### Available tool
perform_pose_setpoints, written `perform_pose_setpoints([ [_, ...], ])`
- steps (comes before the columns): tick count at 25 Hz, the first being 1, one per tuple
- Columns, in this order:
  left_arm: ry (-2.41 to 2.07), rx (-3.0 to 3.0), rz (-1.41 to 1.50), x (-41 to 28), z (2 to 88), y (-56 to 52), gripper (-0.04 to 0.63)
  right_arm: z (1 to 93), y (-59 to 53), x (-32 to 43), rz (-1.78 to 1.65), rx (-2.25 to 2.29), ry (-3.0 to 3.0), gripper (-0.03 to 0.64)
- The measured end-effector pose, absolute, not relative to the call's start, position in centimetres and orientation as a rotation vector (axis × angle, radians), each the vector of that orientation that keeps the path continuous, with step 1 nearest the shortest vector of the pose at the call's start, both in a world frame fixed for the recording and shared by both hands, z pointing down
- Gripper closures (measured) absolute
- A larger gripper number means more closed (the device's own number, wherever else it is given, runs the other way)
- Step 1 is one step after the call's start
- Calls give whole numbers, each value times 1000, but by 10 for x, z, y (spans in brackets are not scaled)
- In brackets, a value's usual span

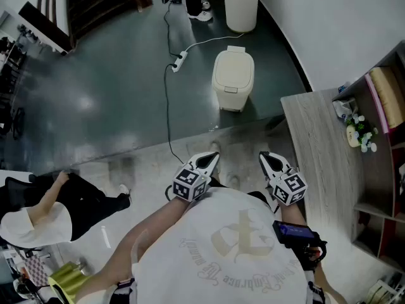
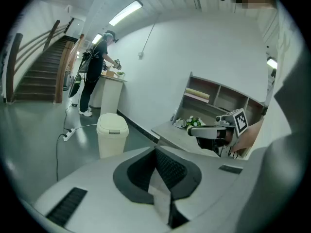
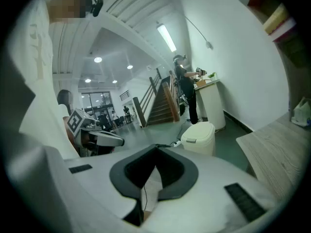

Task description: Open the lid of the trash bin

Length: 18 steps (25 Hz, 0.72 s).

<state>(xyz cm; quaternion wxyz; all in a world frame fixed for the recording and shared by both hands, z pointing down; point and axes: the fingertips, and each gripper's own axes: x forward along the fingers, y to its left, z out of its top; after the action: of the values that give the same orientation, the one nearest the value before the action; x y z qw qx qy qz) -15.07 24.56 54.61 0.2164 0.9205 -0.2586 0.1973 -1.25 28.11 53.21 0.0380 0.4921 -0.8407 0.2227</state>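
Trash bin [image 1: 233, 78], shut, stands well ahead of the left hand-held gripper [image 1: 212, 159] and right hand-held gripper [image 1: 266, 158], both closed, empty.

Place: reading as an open office hall or lobby.
Stairs: a railed staircase [image 2: 36, 76] is rising off the hall.
Floor: a glossy grey floor [image 1: 114, 87] is reflecting light; a power strip [image 1: 180, 61] is lying on it.
Lighting: strip lights [image 2: 125, 12] are running along the ceiling.
Furniture: a wood counter [image 1: 316, 144] is standing against open shelves [image 1: 386, 138].
People: a person [image 2: 95, 76] is working at a white stand.
Far end: a glass front [image 3: 92, 103] is showing.
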Motion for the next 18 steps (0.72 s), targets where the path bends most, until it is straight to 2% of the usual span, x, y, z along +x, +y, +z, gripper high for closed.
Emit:
perform_pose_setpoints([
  [18,-803,2510,526,-186,547,280,583,532,302,-40,664,1480,-2593,612],
])
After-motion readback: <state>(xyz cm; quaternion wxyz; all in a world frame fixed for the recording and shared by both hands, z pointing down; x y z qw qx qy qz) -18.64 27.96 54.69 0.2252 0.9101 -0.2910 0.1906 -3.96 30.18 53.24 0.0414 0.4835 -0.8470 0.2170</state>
